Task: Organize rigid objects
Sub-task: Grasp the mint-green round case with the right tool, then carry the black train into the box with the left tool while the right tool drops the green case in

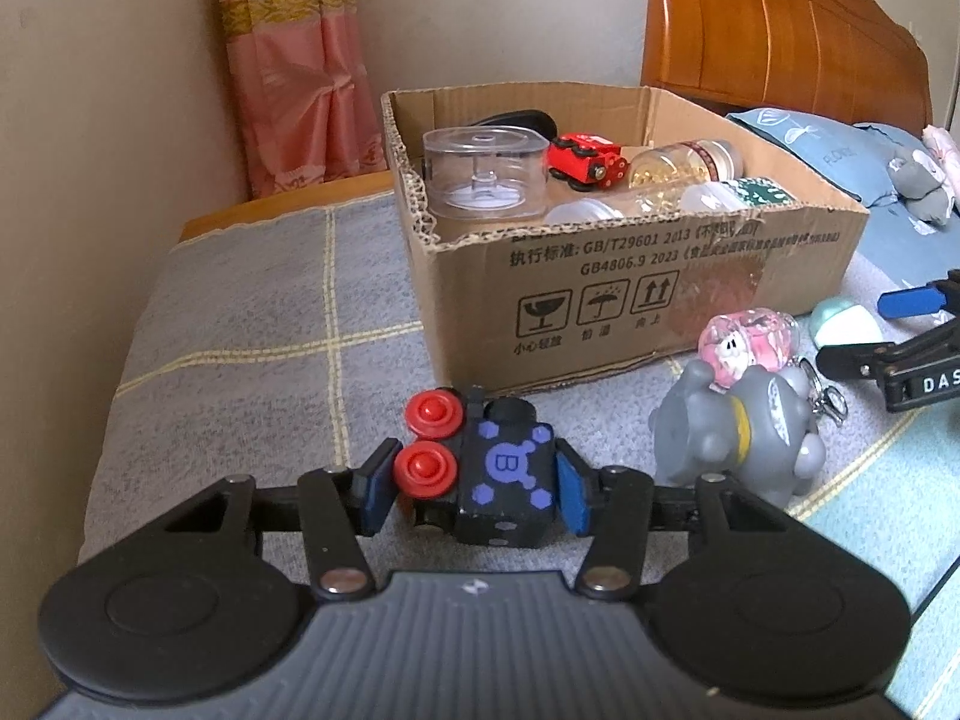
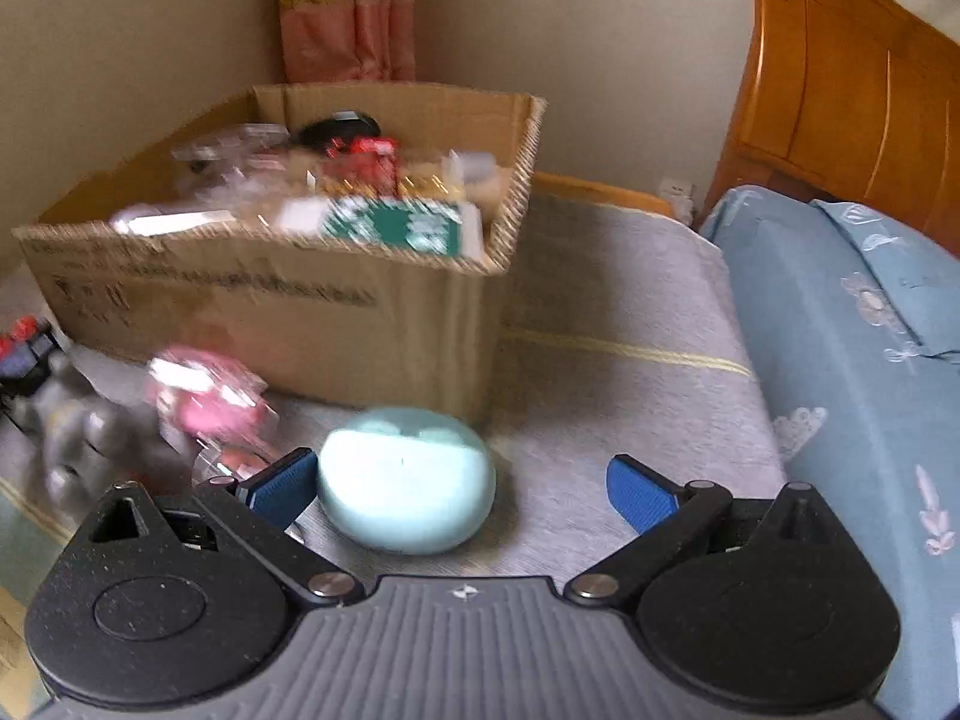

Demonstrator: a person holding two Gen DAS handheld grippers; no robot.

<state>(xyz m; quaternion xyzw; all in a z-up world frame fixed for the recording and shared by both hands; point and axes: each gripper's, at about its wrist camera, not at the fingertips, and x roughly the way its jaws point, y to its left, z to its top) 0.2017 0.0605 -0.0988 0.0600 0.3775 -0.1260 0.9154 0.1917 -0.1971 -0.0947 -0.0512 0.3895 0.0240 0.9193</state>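
Observation:
My left gripper [image 1: 474, 486] is shut on a black toy train [image 1: 501, 474] with red wheels and blue markings, held low over the grey checked blanket in front of the cardboard box [image 1: 630, 294]. The box holds a clear round container [image 1: 486, 171], a red toy train [image 1: 585, 159] and jars. My right gripper [image 2: 462, 492] is open around a pale mint oval case [image 2: 408, 477] lying on the blanket; its left pad [image 2: 282, 486] is close to the case and the right pad stands well apart. The box [image 2: 288, 306] is just behind it.
A grey elephant figure [image 1: 738, 432] with a pink keychain toy [image 1: 750, 342] on it stands right of the left gripper; both show blurred in the right wrist view [image 2: 78, 426]. A blue pillow [image 2: 870, 360] and wooden headboard [image 2: 852, 90] lie to the right. Wall and curtain are behind the box.

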